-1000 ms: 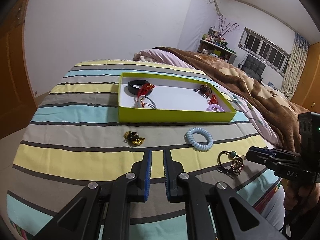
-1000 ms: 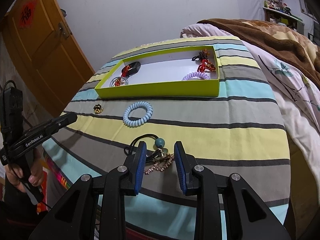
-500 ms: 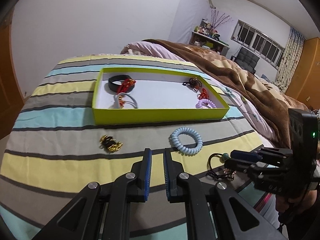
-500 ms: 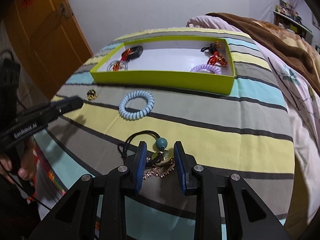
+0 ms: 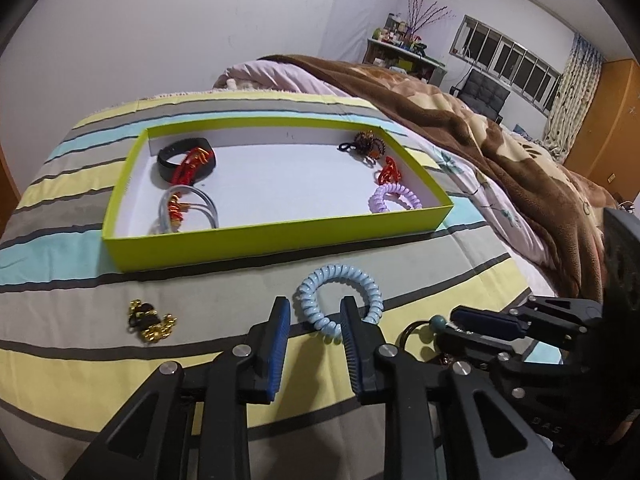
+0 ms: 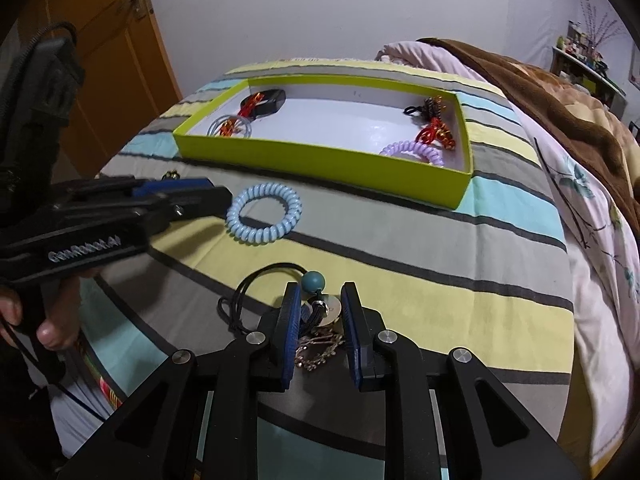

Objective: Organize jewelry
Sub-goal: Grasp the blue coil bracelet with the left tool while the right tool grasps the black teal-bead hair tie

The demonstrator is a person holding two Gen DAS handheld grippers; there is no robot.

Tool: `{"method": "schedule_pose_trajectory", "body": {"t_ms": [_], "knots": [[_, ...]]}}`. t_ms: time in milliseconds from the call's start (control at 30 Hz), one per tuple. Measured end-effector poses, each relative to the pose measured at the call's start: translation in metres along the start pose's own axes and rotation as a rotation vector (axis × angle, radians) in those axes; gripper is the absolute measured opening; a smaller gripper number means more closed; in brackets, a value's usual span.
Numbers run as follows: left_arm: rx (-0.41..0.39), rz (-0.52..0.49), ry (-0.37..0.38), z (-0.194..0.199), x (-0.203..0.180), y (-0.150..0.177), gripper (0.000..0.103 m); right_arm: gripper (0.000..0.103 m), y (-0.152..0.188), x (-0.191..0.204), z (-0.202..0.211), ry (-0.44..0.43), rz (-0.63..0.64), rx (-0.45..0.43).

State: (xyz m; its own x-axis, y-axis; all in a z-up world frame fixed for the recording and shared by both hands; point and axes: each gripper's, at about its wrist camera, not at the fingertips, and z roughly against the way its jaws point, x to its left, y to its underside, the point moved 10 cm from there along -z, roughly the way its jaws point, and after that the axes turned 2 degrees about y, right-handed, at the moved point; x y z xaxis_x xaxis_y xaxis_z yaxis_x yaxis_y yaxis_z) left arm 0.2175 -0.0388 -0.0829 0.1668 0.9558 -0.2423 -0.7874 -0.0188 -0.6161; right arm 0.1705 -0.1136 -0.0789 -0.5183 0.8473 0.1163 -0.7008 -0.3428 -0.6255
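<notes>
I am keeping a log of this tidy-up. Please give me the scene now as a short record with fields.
surface: striped blanket
tray: green, holds several hair ties and bracelets
outside tray: blue coil tie, gold piece, beaded cord
left gripper: jaws opening, near side of the coil tie between them, not pressed
right gripper: jaws closing around the beaded cord, grip not yet clear

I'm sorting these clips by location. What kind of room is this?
Most likely a bedroom at home: the box sits on a bed's striped cover, with a brown blanket beside it and a cluttered shelf near the window.
</notes>
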Motion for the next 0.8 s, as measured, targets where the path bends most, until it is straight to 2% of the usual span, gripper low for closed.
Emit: {"method": "schedule_pose_trajectory", "body": {"t_ms": [200, 300, 400, 433, 600, 800], "knots": [[0.041, 0.015, -0.044, -0.018, 0.004, 0.002, 0.025, 0.021, -0.006, -0.01, 0.004, -0.001, -0.044, -0.037], [0.03, -0.016, -0.074, -0.02, 0.003, 0.001, 0.025, 0.021, -0.007, -0.015, 0.004, -0.003, -0.065, -0.05], [0.022, -0.05, -0.124, -0.022, 0.003, 0.002, 0.009, 0.021, -0.008, -0.018, 0.006, -0.005, -0.081, -0.062], [0.02, -0.055, -0.13, -0.021, 0.004, 0.002, 0.009, 0.021, -0.008, -0.019, 0.007, -0.006, -0.086, -0.067], [0.018, -0.049, -0.119, -0.02, 0.005, 0.003, 0.009, 0.021, -0.005, -0.014, 0.002, -0.043, -0.051, -0.029], [0.019, -0.066, -0.115, -0.015, 0.005, 0.007, 0.009, 0.021, -0.005, -0.01, -0.001, 0.008, 0.045, -0.011]]}}
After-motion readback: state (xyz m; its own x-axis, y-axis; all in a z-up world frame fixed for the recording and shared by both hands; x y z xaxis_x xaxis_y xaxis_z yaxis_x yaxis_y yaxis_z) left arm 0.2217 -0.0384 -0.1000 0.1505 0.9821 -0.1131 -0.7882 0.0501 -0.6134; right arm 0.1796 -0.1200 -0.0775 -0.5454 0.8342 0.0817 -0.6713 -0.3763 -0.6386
